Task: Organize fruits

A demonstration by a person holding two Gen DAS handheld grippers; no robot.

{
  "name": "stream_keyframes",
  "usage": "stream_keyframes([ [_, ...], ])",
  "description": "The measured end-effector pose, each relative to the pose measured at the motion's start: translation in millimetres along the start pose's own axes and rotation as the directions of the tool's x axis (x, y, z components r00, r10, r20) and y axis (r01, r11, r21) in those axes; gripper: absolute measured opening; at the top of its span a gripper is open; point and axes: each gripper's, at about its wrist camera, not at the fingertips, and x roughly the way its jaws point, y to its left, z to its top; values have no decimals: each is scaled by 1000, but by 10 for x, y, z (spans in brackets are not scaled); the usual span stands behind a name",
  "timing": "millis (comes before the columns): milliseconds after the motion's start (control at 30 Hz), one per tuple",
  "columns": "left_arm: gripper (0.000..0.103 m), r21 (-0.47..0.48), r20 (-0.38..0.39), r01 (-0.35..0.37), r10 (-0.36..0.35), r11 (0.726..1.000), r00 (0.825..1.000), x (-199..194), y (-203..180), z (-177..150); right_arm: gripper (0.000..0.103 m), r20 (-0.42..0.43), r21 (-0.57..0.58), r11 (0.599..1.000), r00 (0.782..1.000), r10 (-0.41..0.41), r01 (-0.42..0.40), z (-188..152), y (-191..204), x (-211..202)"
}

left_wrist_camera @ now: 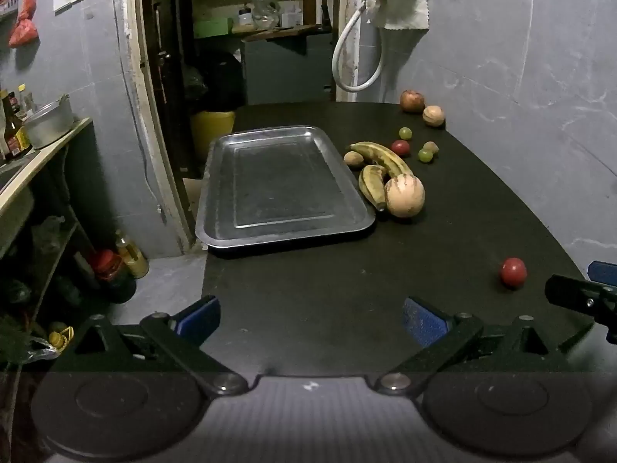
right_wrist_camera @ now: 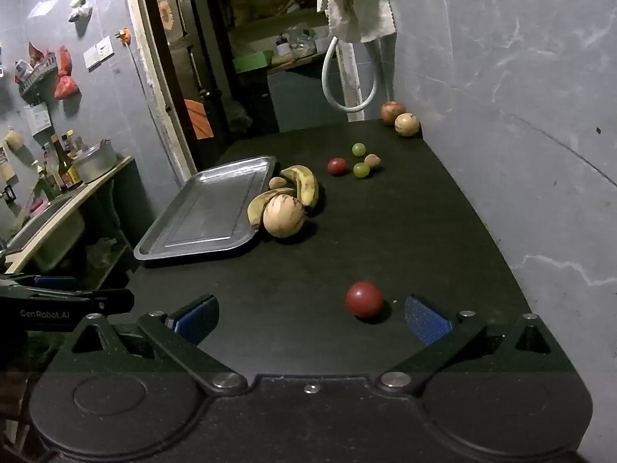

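Both tools wide open, nothing btwn pads: left tool (left_wrist_camera: 310,318), right tool (right_wrist_camera: 310,318). Red tomato (right_wrist_camera: 363,299) lies just ahead of right tool, lower center. Tray (left_wrist_camera: 216,200) empty, bananas (left_wrist_camera: 380,158) beside it on desk (left_wrist_camera: 308,277).

Both grippers (left_wrist_camera: 310,318) (right_wrist_camera: 310,318): black linkage arms w/ silver rivets, blue textured pads, white "GenRobot.AI" lettering.

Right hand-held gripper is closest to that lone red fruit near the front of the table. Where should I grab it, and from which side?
Grip the red fruit across its widest middle, coming from the near side and slightly above. It is round, sits alone on the black table, and lies just ahead of the open right hand-held gripper, a little right of centre, so shift right first. Nothing crowds it.
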Motion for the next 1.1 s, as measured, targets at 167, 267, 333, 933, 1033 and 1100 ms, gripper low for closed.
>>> stream_keyframes([
  [167,102,2,6,-1,1,1000,1000,3,-3,8,103,2,1,1000,1000,0,0,-4,-4,9],
  [267,102,4,6,-1,1,1000,1000,12,-5,21,102,3,2,1000,1000,-3,3,-5,-1,11],
  [333,102,2,10,-3,3,1000,1000,-4,-5,1,102,1,3,1000,1000,2,-2,-4,-16,12],
  [933,102,4,2,-2,2,1000,1000,-26,-9,-42,102,-1,9,1000,1000,4,-4,-17,-41,7],
  [1033,102,5,0,-2,2,1000,1000,-27,-9,-40,102,-2,10,1000,1000,4,-4,-15,-42,6],
  [1100,102,6,-2,-3,3,1000,1000,14,-14,-12,102,-2,9,1000,1000,4,-4,-17,-40,9],
])
